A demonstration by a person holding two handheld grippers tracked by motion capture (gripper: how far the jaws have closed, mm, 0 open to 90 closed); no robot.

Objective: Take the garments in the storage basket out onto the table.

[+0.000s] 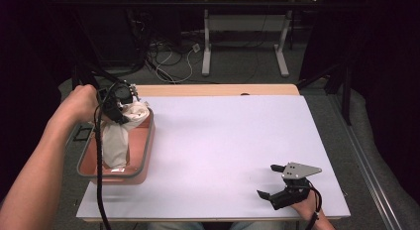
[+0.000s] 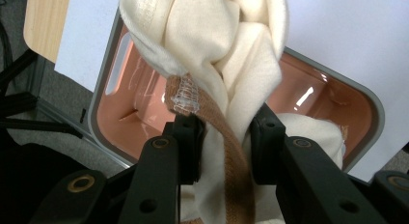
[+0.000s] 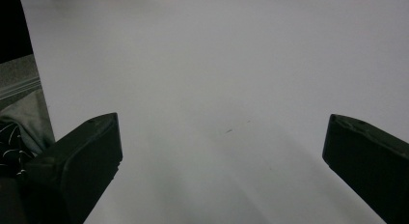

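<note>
One cream cloth (image 2: pixel 226 45), bunched, tan-edged, hanging above pink bin (image 2: pixel 120 113)

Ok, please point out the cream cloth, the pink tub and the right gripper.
cream cloth (image 2: pixel 226 55): left gripper view, its bunched folds above the jaws.
pink tub (image 1: pixel 146 149): high view, its grey rim.
right gripper (image 1: pixel 270 181): high view, between its open fingertips.

Grey carpeted floor (image 1: pixel 237 66) with loose cables (image 1: pixel 171 56), a white-legged desk (image 1: pixel 245 41) behind, surroundings dark, perhaps curtained

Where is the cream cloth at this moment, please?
In the high view it is at the left, the cream cloth hanging from the left claw into the pink bin.
</note>
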